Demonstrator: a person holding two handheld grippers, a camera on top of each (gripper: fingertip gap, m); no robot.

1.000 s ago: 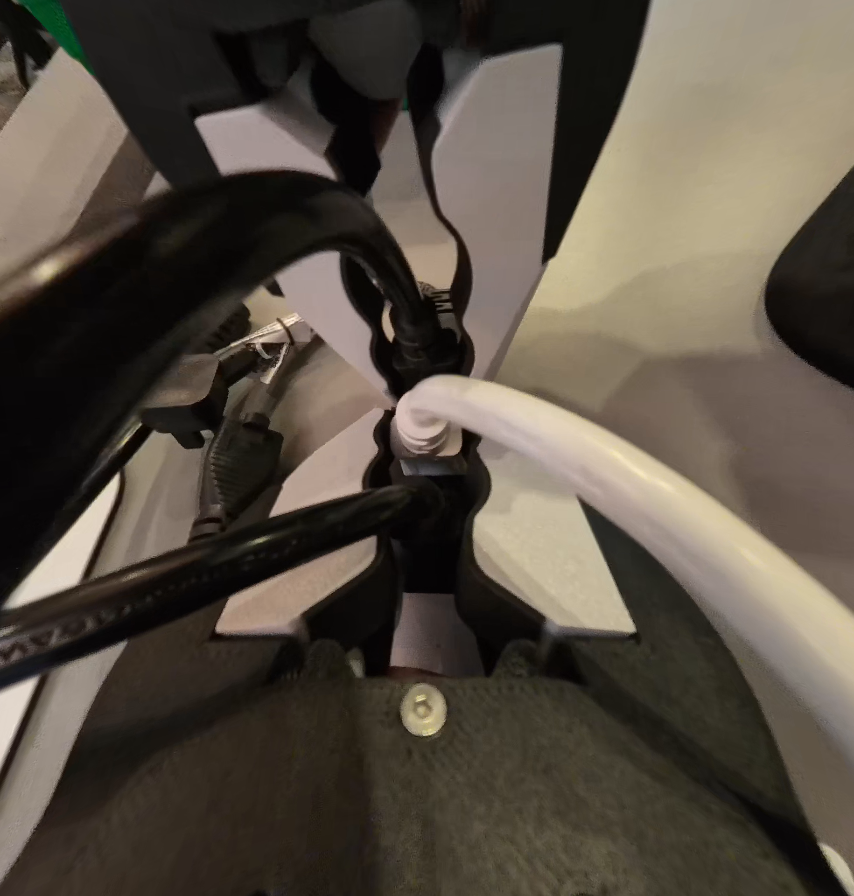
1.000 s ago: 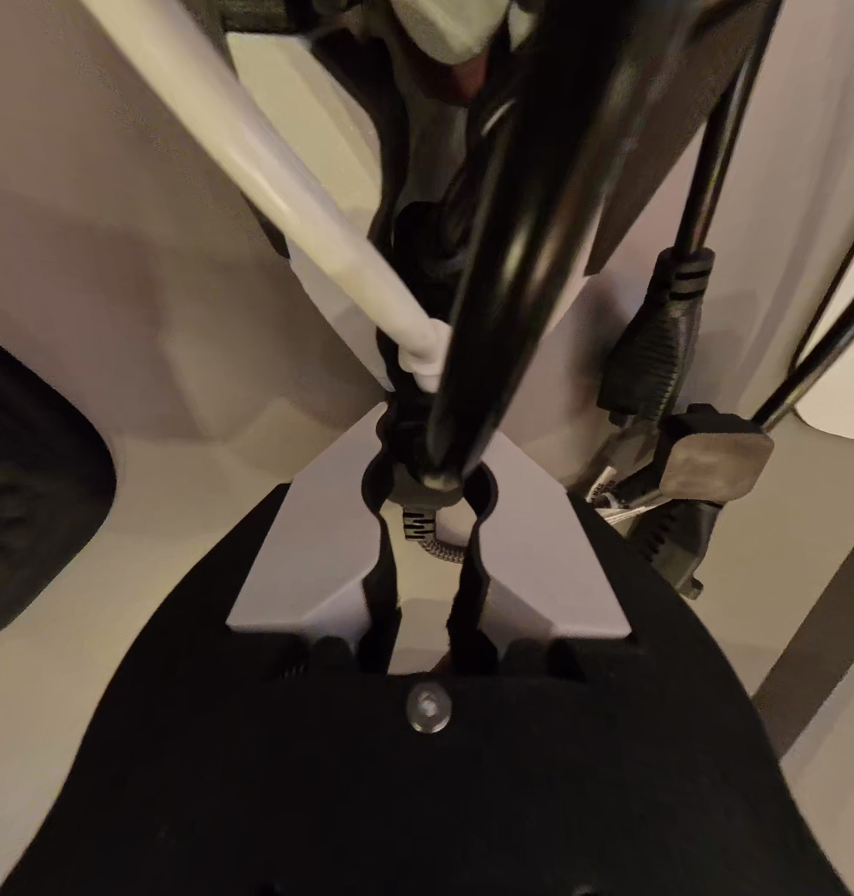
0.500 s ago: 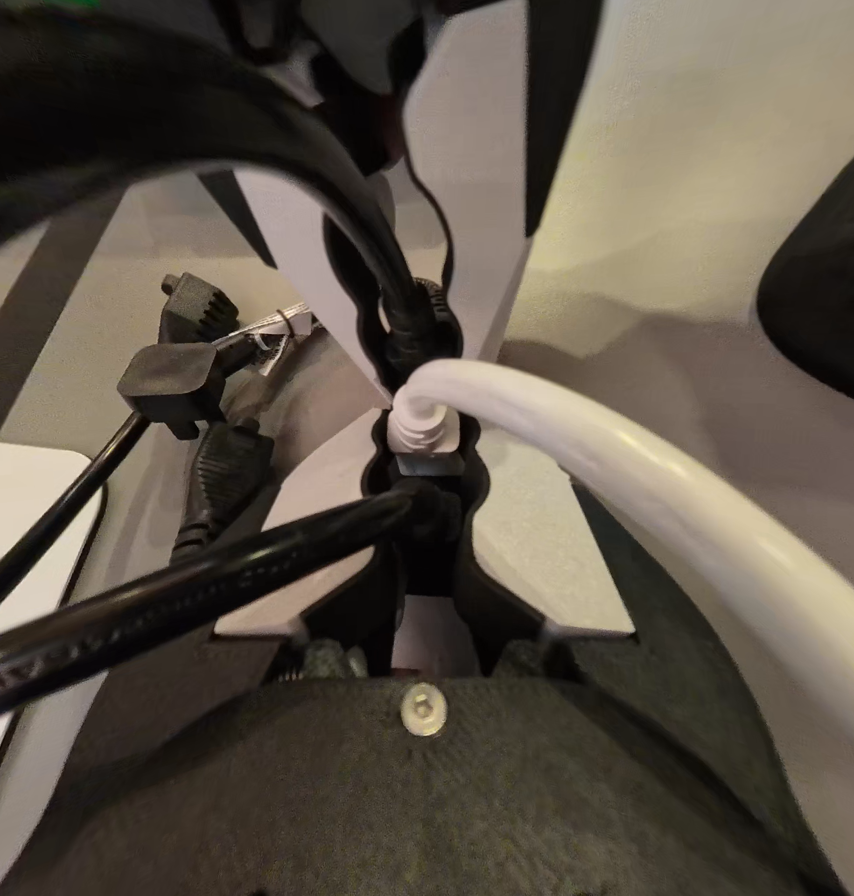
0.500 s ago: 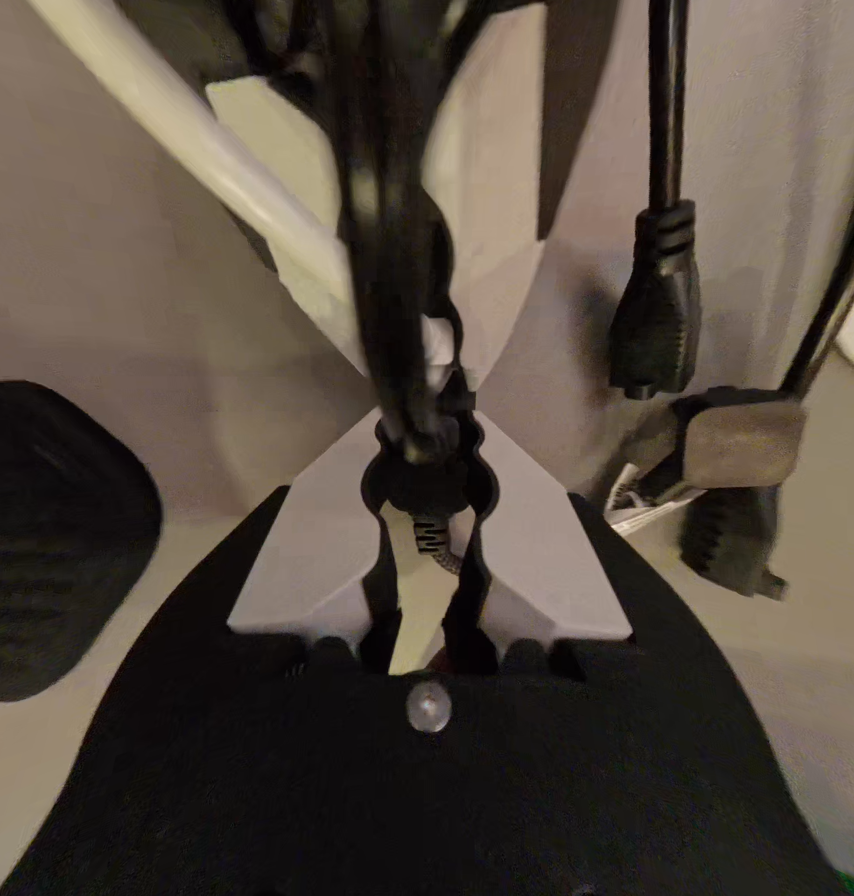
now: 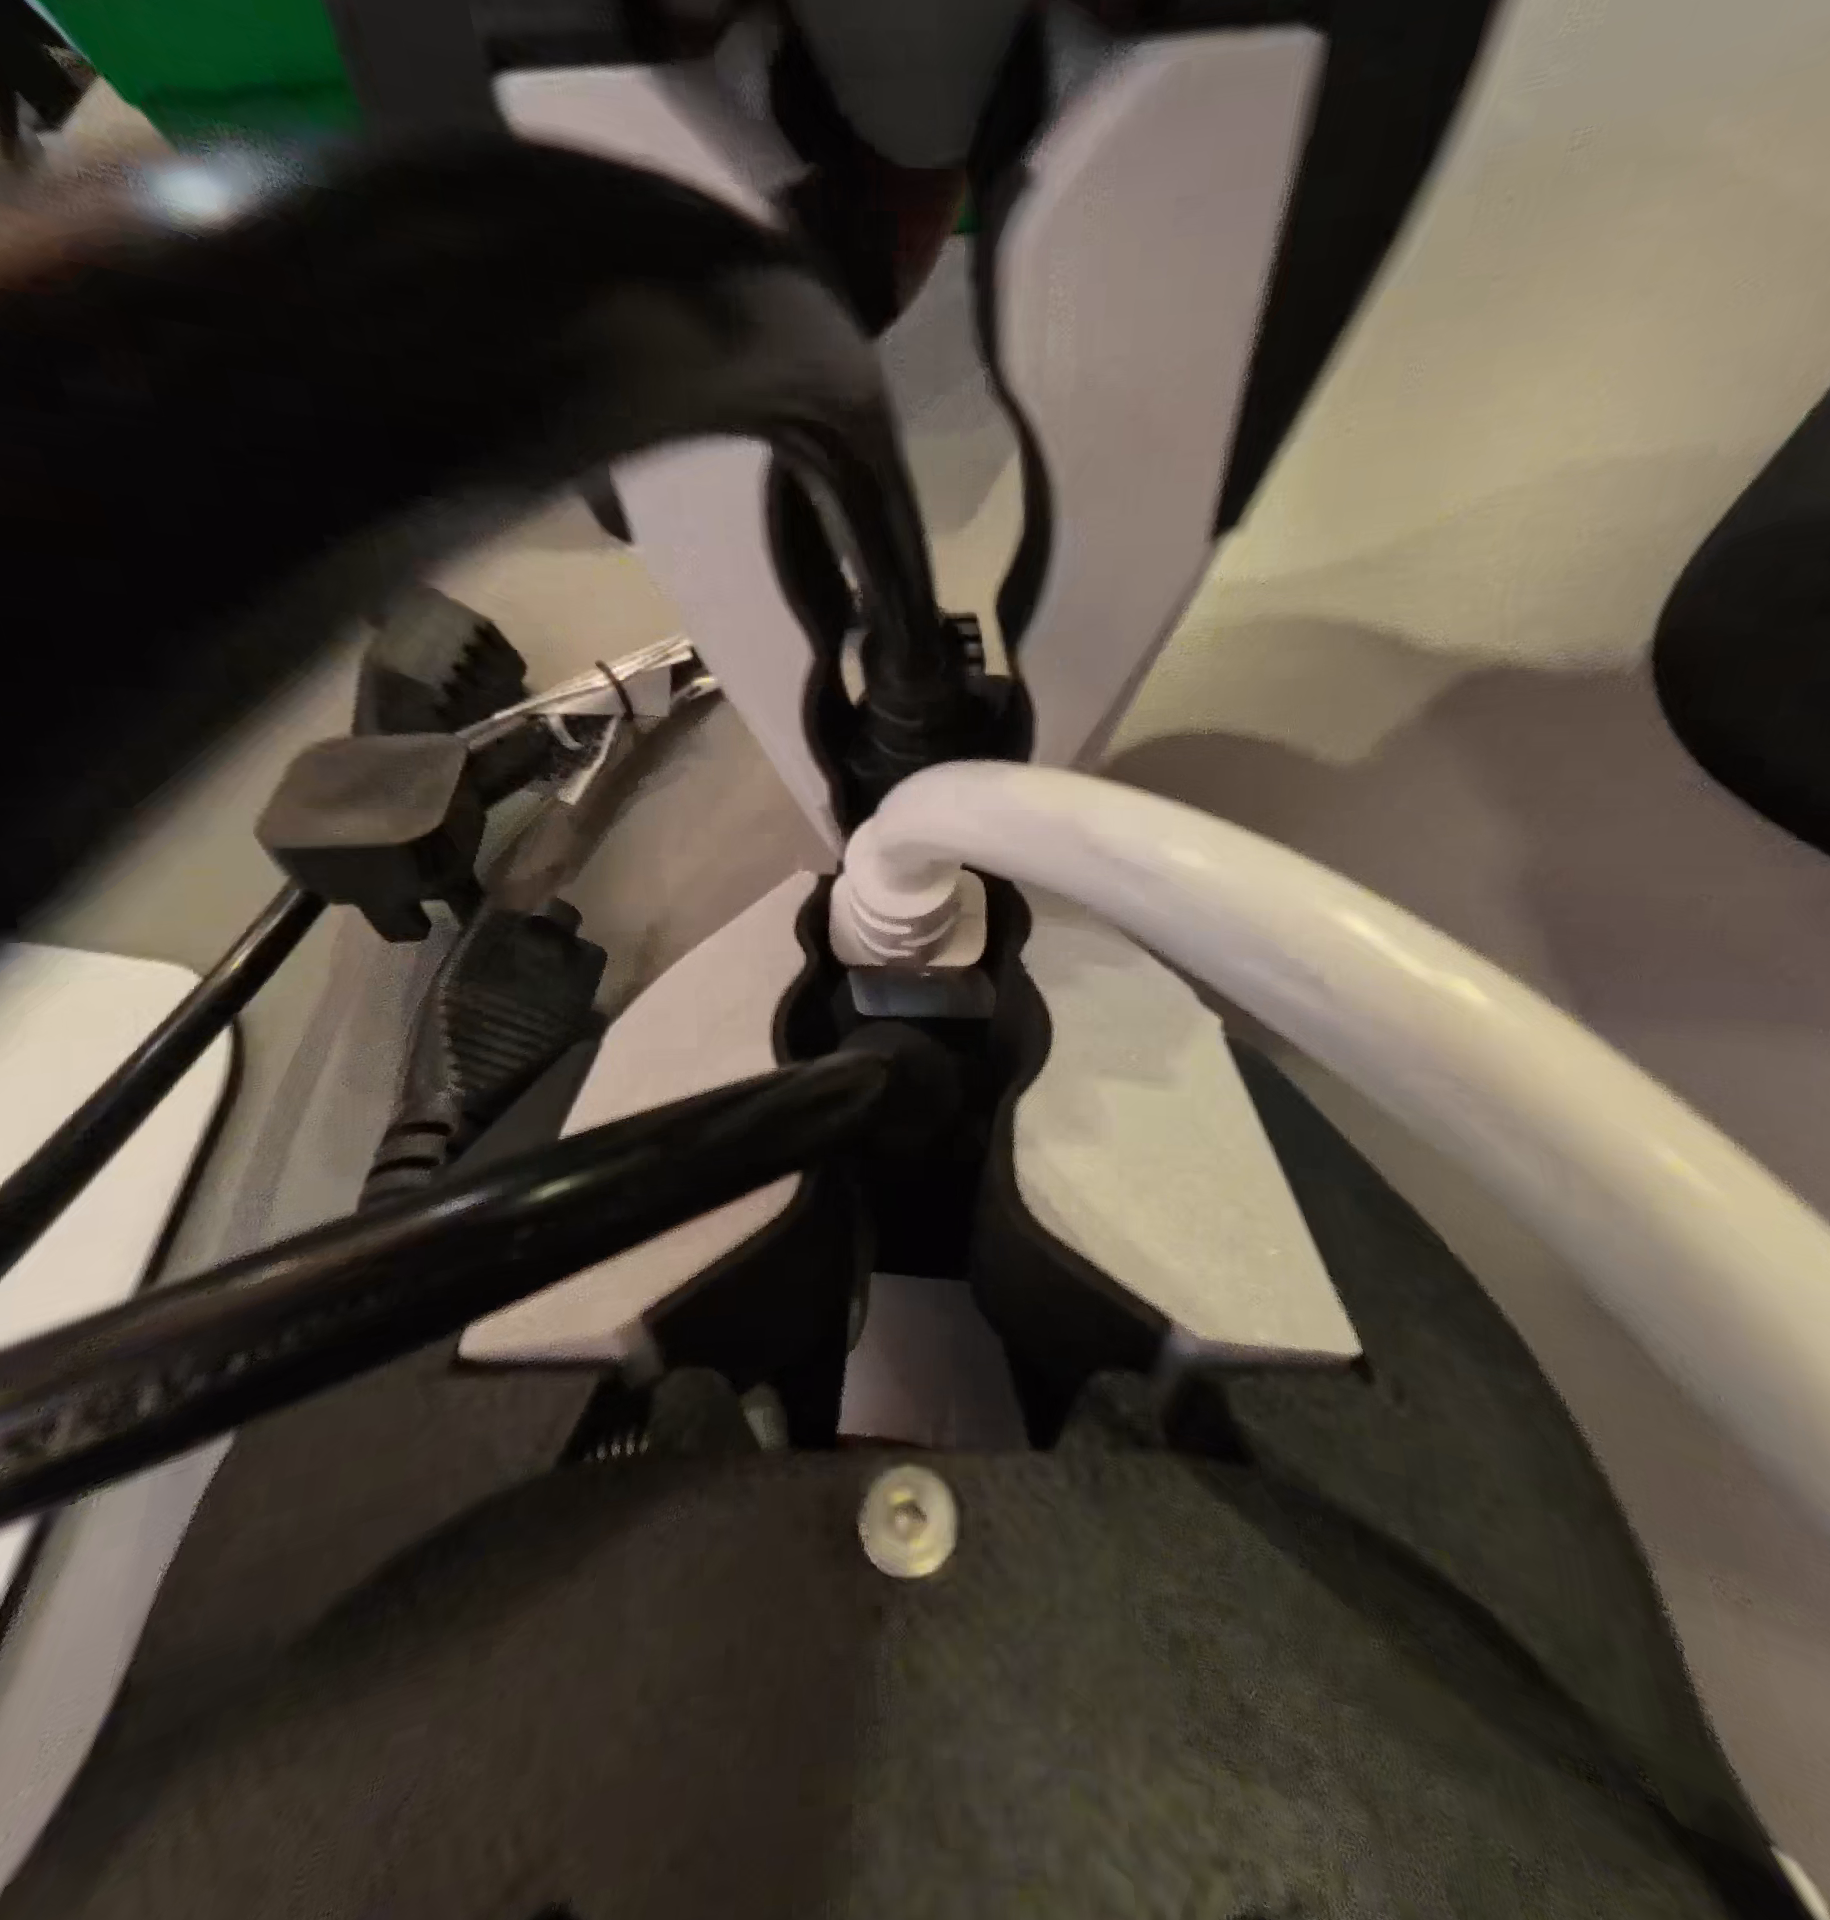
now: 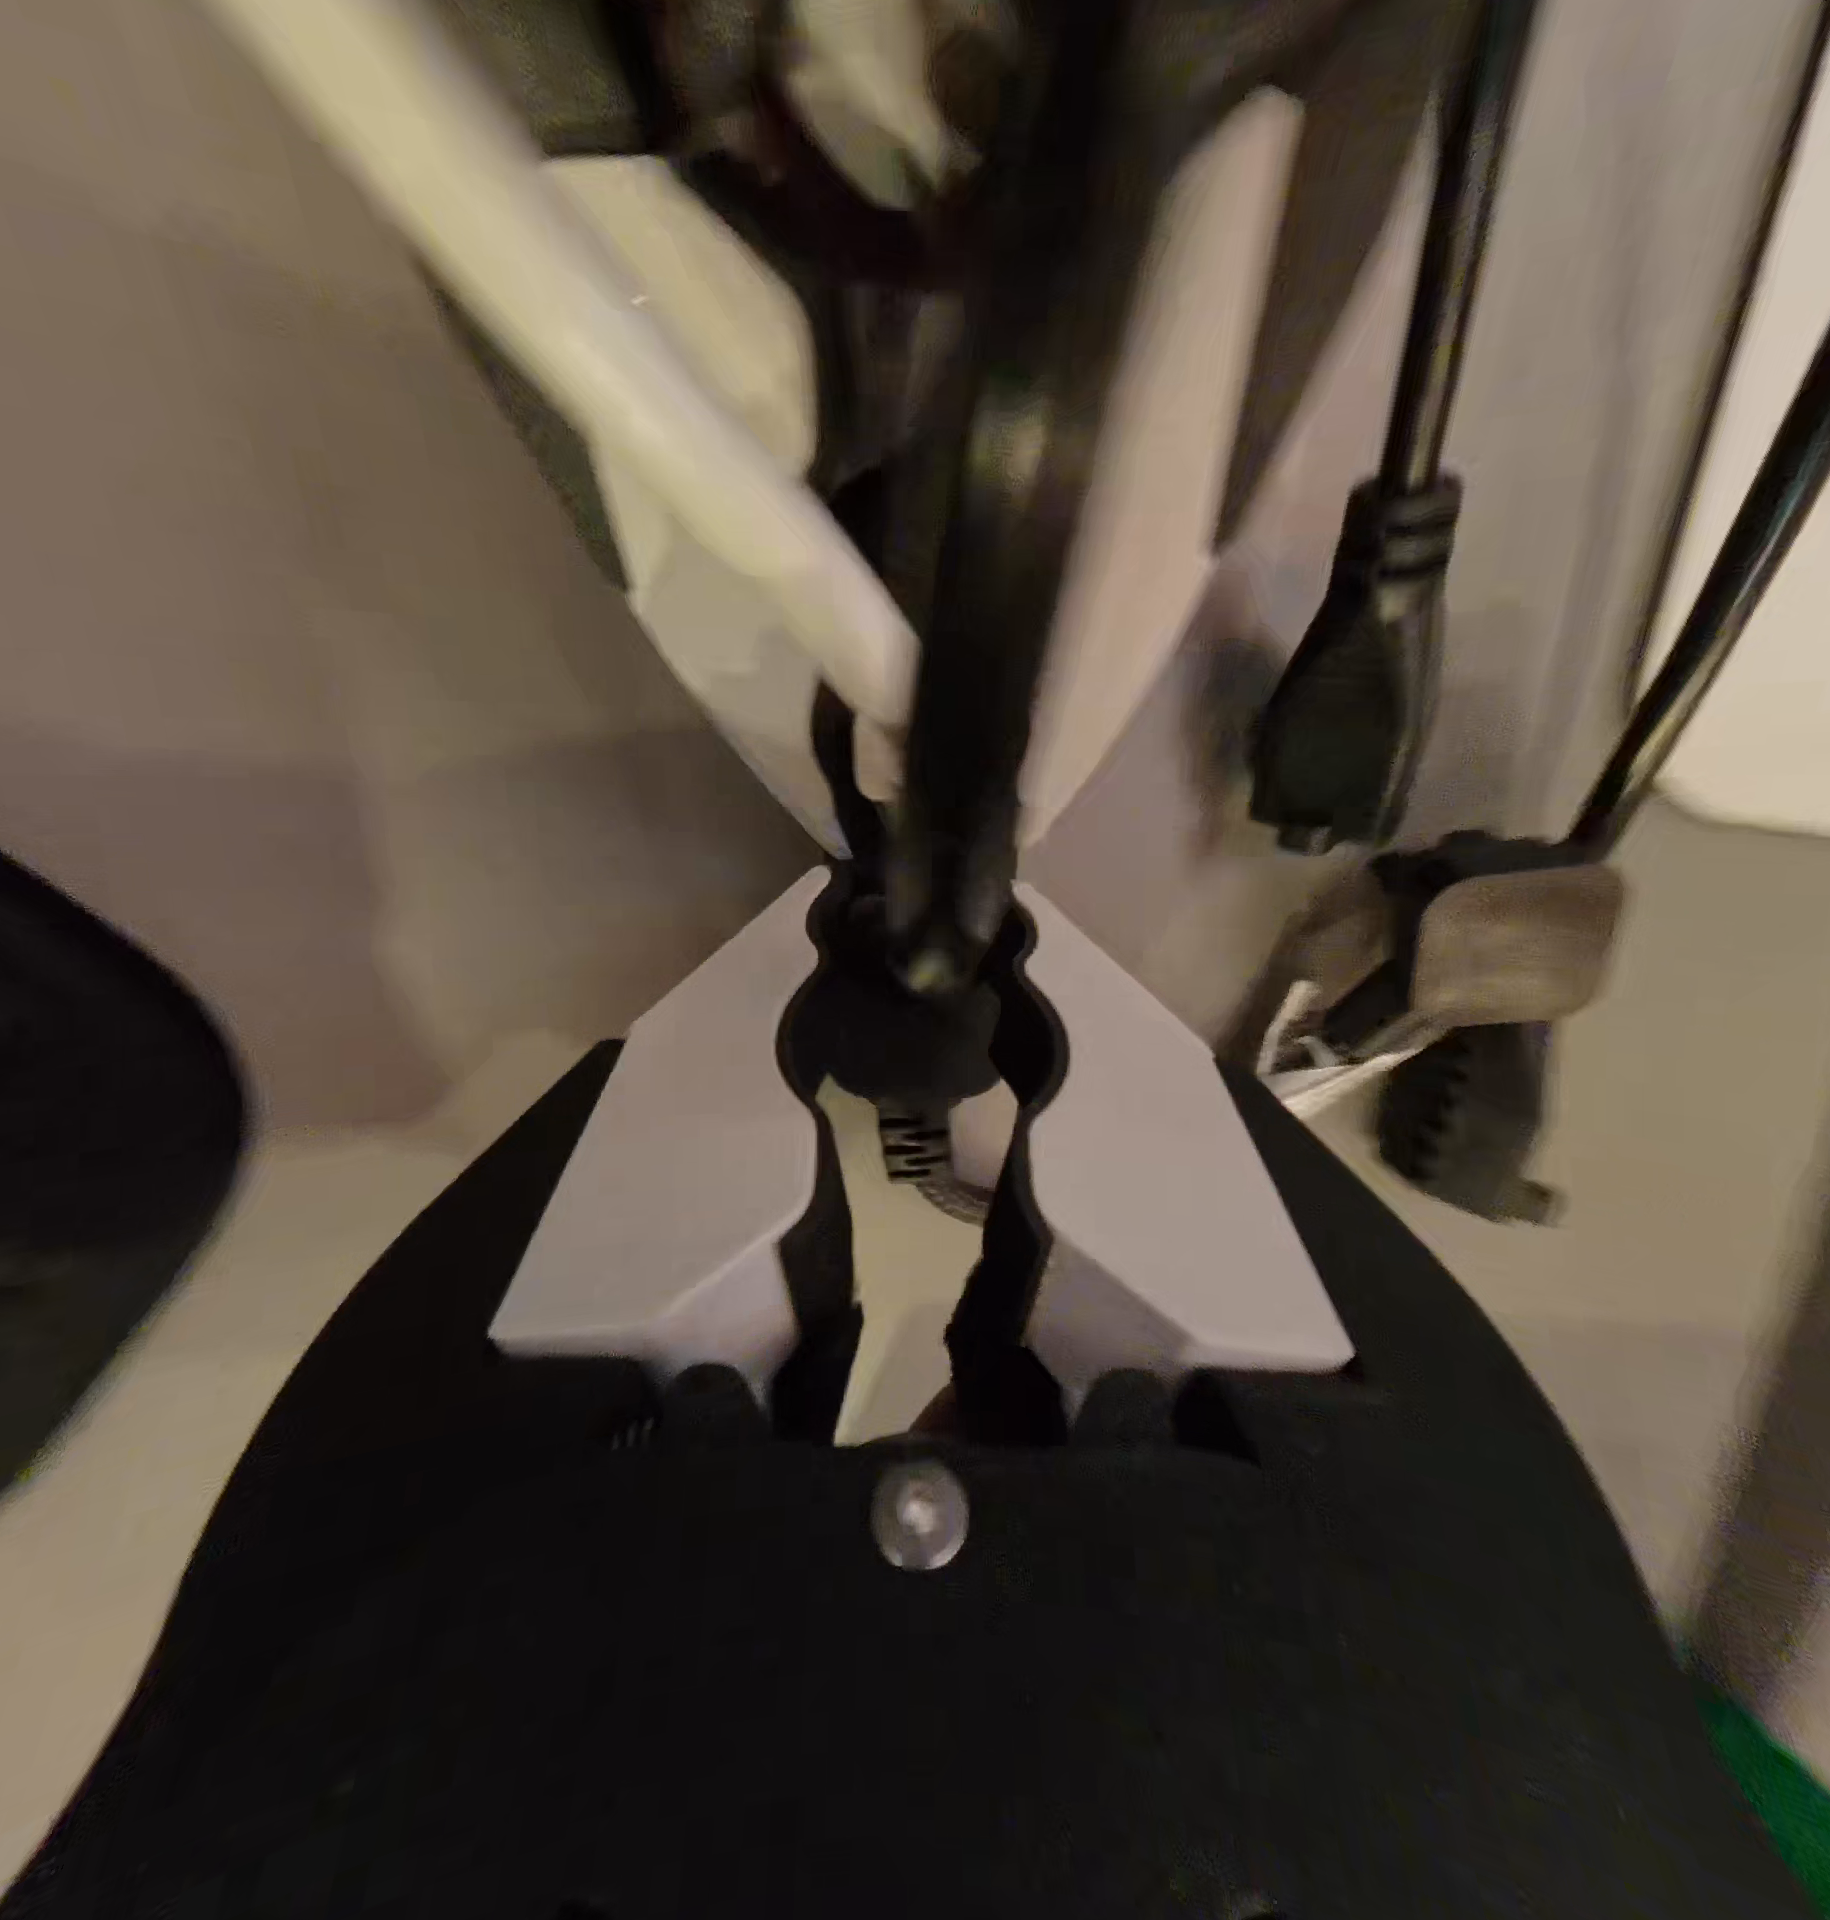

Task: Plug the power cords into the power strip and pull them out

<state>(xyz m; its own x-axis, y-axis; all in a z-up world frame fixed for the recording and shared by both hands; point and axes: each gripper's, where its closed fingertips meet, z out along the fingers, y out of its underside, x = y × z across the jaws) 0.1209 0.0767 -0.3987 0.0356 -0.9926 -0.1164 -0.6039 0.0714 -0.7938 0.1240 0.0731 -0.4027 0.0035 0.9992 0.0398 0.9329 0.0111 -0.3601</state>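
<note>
Both grippers lifted off the table together, tips almost touching. Left gripper (image 5: 911,935) is clamped on the white cord (image 5: 1306,966) at its ribbed collar, with a black cord (image 5: 475,1236) caught lower in the same jaws. Right gripper (image 6: 921,935) is closed on a black plug (image 6: 916,1029); its cord (image 6: 952,582) runs up and away. Versus half a second ago, the thick black loop (image 5: 371,343) has swung across my left view and the right view is more blurred, so I'm mid-swing. Spare plugs (image 5: 391,821) dangle beside us. Strip itself: can't see it. My read: carrying cords, nothing plugged yet.
</note>
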